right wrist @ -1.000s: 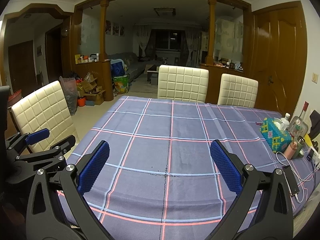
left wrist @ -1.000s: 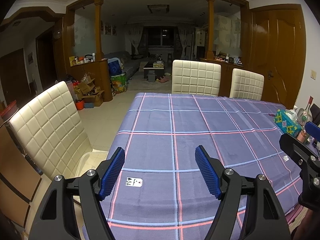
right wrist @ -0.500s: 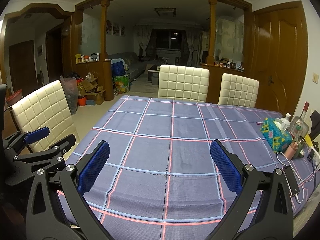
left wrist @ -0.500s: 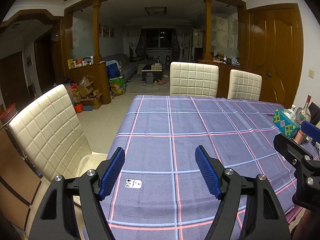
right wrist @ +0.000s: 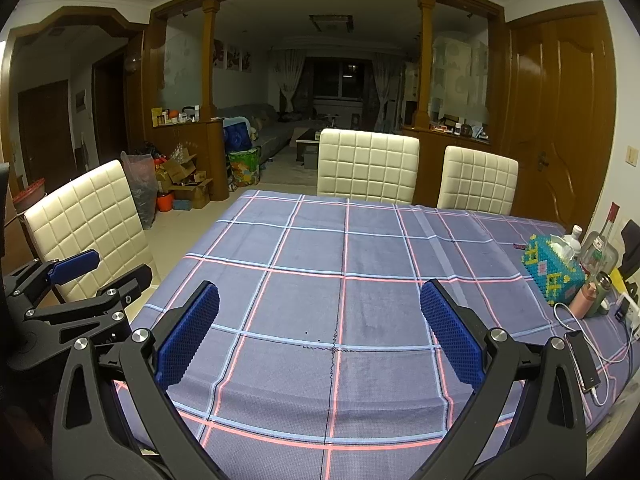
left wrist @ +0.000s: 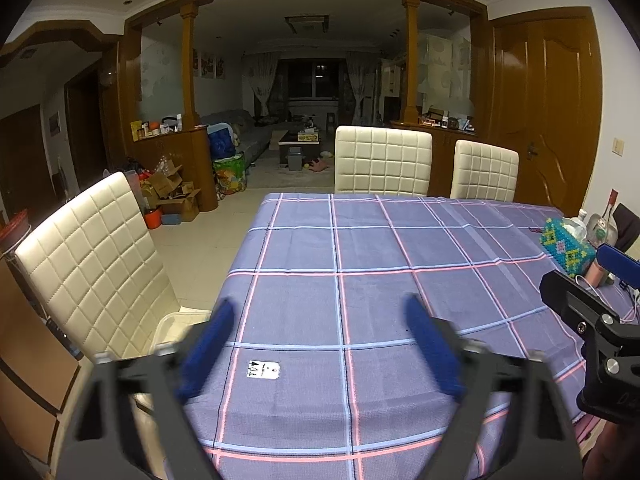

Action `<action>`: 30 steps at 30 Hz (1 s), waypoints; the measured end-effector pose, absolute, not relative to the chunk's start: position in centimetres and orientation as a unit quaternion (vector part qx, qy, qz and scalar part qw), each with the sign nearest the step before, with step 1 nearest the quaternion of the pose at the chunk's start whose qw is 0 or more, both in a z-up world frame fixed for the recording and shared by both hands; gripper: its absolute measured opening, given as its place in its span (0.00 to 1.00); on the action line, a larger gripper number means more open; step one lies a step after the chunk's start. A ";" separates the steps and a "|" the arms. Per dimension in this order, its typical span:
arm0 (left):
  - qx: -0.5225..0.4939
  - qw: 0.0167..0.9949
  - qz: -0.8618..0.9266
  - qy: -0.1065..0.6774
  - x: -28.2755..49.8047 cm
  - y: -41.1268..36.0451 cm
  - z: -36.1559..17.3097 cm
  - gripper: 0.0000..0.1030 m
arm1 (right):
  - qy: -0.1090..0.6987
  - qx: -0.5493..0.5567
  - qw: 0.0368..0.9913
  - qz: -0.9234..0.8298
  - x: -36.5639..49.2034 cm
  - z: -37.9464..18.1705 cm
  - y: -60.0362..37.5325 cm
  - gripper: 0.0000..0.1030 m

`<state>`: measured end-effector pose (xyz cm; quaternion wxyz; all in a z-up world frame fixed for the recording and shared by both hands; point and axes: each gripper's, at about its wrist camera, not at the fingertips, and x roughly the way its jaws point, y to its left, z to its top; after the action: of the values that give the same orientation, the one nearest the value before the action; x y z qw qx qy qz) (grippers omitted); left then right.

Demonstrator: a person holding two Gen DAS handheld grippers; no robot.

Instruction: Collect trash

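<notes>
A small white printed label (left wrist: 263, 369) lies flat on the purple checked tablecloth (left wrist: 376, 248) near the table's front left corner. My left gripper (left wrist: 320, 350) is open and empty above the near edge, its blurred blue pads either side of the label and a little right of it. My right gripper (right wrist: 320, 332) is open and empty over the front middle of the tablecloth (right wrist: 344, 248). Each gripper shows at the edge of the other's view. The label does not show in the right wrist view.
A beaded tissue box (right wrist: 554, 270), bottles (right wrist: 596, 252), a pink flask (right wrist: 586, 300) and a phone (right wrist: 582, 362) on a white cable crowd the table's right edge. Cream quilted chairs stand at the left (left wrist: 92, 264) and far side (left wrist: 384, 164). A clear tub (left wrist: 176, 326) sits on the left chair.
My left gripper has pulled back and lifted slightly, so the label sits higher between the pads; the pads are blurred now. My right gripper has hardly moved.
</notes>
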<state>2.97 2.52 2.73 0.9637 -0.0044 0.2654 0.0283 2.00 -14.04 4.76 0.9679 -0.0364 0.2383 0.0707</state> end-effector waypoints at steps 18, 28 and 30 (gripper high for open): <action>0.000 0.968 0.020 0.249 2.5 2.5 2.9 0.88 | 0.241 -0.032 0.968 0.069 2.1 4.7 -14.3 0.96; 0.002 0.968 0.017 0.251 2.4 2.4 2.9 0.88 | 0.242 -0.030 0.967 0.069 2.2 4.6 -14.4 0.96; 0.003 0.968 0.017 0.250 2.4 2.3 2.9 0.88 | 0.242 -0.030 0.967 0.069 2.2 4.6 -14.4 0.96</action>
<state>2.37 2.35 2.89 0.9681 0.0033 0.2501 0.0166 2.20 -14.43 4.62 0.9674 -0.0299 0.2419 0.0695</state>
